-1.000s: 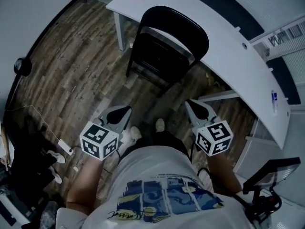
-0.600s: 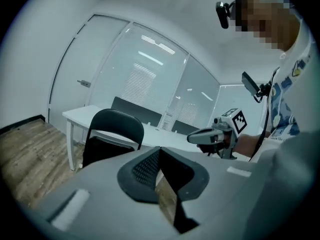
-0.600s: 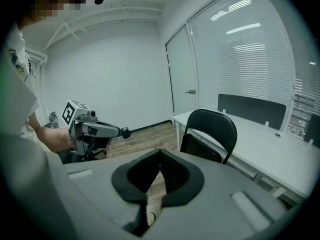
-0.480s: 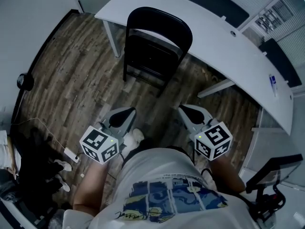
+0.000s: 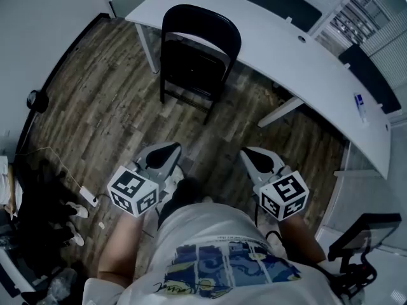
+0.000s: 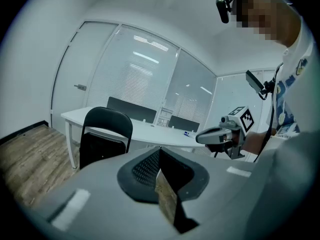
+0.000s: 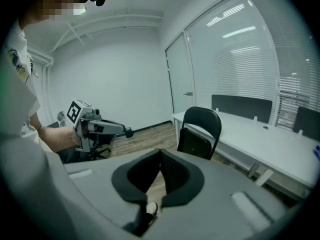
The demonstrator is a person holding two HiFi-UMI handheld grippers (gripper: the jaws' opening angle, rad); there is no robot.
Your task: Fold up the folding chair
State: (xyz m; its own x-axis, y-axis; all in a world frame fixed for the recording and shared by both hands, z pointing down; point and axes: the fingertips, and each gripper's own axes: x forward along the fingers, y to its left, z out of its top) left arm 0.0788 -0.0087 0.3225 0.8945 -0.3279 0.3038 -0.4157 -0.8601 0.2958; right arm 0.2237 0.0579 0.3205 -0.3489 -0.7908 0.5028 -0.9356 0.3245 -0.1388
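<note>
Folding chair [image 5: 192,65], seemingly unfolded, by desk [image 5: 273,43]

**Two hand-held grippers out front, both closed and empty**

The person holds the left gripper [image 5: 166,150] and the right gripper [image 5: 249,154] side by side ahead of the torso, well apart. Both point forward and slightly down. Each gripper's fingers [image 6: 142,168] meet with nothing between them. The forearms [image 5: 117,246] reach forward, and the marker cubes [image 5: 132,190] face upward.
</note>
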